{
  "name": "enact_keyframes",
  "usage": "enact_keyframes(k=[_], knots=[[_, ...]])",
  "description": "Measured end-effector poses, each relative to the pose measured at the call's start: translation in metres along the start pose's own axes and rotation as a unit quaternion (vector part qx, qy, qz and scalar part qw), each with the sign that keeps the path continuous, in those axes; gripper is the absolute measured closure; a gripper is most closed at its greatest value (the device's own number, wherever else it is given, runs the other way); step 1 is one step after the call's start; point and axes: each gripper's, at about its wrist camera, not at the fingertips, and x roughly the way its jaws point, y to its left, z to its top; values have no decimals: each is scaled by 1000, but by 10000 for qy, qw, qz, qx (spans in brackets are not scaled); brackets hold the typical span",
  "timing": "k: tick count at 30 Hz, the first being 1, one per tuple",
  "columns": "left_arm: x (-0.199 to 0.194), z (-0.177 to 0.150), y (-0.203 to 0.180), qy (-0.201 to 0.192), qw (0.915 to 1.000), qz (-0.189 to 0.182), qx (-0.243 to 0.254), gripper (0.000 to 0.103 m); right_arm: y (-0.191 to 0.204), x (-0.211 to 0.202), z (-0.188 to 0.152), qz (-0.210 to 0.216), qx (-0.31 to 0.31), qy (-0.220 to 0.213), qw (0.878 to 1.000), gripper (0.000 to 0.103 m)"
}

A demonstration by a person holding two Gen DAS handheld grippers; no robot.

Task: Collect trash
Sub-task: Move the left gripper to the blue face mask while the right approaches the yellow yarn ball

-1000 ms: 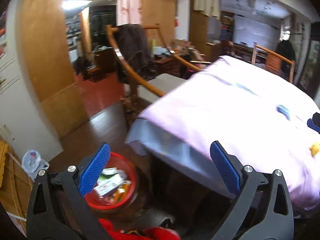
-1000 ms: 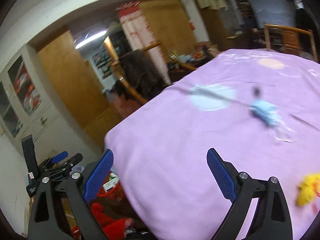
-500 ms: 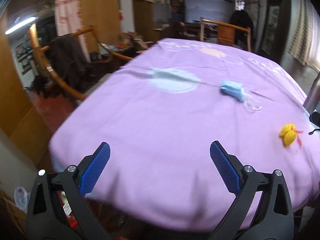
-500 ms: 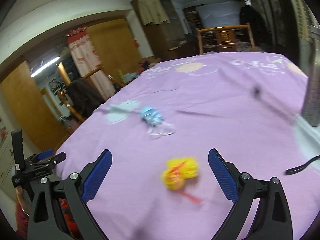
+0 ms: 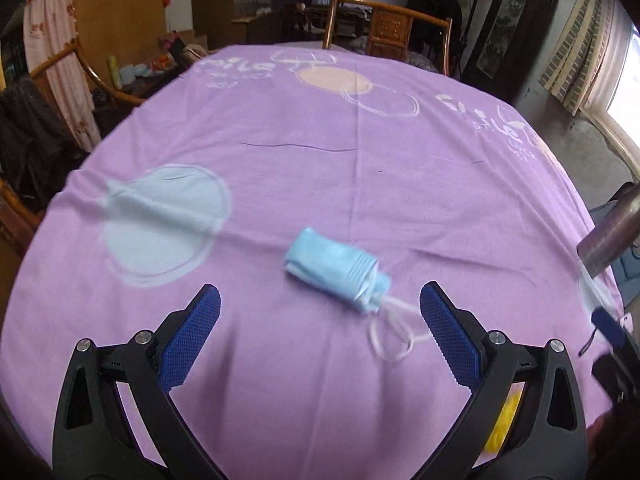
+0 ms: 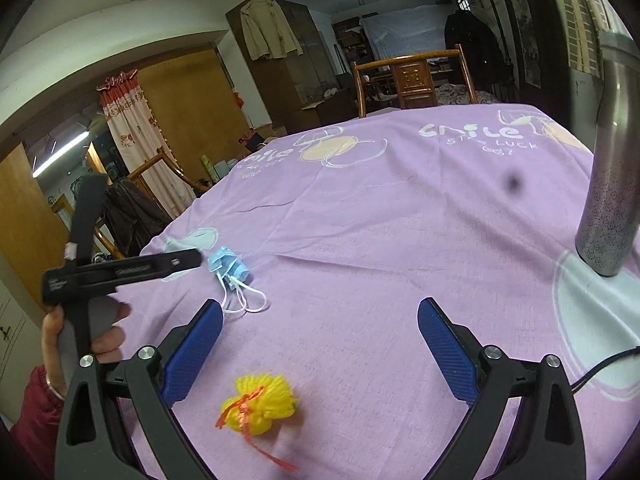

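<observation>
A purple cloth [image 5: 320, 184] printed with pale circles and white lettering covers the surface and fills most of both views, reaching from the lower edge up past the middle of each frame. A wooden chair [image 6: 412, 76] stands behind its far edge, at upper centre of the right wrist view and upper centre of the left wrist view. At the right edge of the right wrist view a patterned metal tube [image 6: 612, 184] rises upright from the cloth. The left gripper [image 5: 320, 312] sits at the bottom of its own view with its jaws wide and nothing between them; in the right wrist view its black frame shows at left centre, held by a hand [image 6: 86, 340] above a red sleeve. The right gripper [image 6: 320, 320] likewise has its jaws wide and empty at the bottom of its frame. A crumpled blue face mask [image 5: 336, 276] lies on the cloth just ahead of the left gripper, slightly right of centre in that view, its white ear loops trailing toward the lower right; in the right wrist view it lies left of centre. A yellow pompom [image 6: 264, 404] tied with orange string rests on the cloth between the right gripper's fingers, low in that frame, well apart from the mask.
</observation>
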Motion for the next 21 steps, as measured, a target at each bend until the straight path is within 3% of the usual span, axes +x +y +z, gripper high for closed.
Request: enact_keyframes(k=[4,7,10,15,18,21], knots=[[36,11,-12,286,9996,69,7,7,1,-1,0,10,33,11,10000,7],[51,10,-15,422,9980,414,235,7,1,-1,-1,-75,-18,-5,10000,7],[39,2,0,315,9966,613,457,7,1,-4,-2,-75,-1,-38,10000,7],[0,-15,61,68,9914,1192,541,7,2,-8,-4,10,3,-88,10000,6],[-20,-21,79,-11,9953,927,279,7,5,-10,-5,86,-40,-136,9999,6],[-28,-19,67,-125,9984,484,264,7,8,-10,-7,37,-117,-140,9998,6]])
